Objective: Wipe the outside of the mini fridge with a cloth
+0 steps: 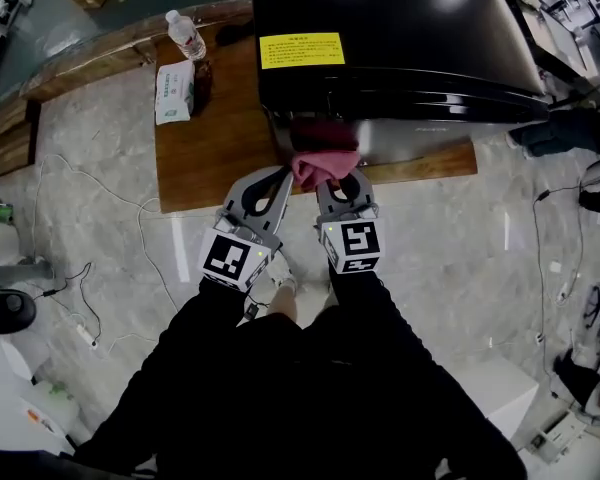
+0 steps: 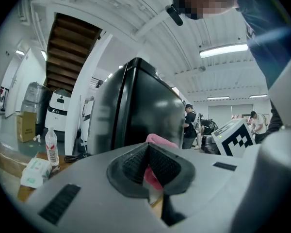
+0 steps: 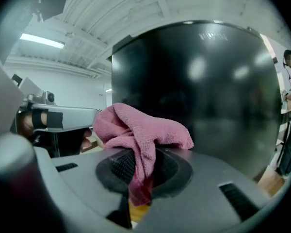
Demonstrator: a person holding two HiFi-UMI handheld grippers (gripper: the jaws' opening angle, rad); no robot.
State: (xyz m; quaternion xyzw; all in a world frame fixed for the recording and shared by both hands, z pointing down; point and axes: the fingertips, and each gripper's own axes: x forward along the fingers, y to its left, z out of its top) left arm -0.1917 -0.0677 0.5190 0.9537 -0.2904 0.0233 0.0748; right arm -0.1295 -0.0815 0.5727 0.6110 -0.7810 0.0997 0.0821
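Our right gripper [image 3: 140, 164] has its jaws shut tight on the cloth [image 3: 136, 127]. A fold of cloth goes down between the two dark pads, and the rest sits in a soft heap on top of the jaws.

Our left gripper [image 2: 148, 152] has its jaws almost together too. A bit of pink shows in the thin gap, so we think it pinches an edge of the cloth [image 2: 160, 141], but that view is too close for us to be sure.

From the head view, the cloth [image 1: 323, 165] is pink and fuzzy and all bunched up. It lies sideways, from the tip of the left gripper [image 1: 280, 175] to the tip of the right gripper [image 1: 342, 178].

The cloth is low down at the front of the mini fridge [image 1: 400, 28], near its left corner. The fridge is black and shiny and stands upright on a wooden board [image 1: 210, 148]. From above, its long side goes from left to right. It has a yellow label [image 1: 301, 50] on top.

A water bottle [image 1: 186, 35] and a pack of wipes [image 1: 174, 92] sit on the board to the left of the fridge.
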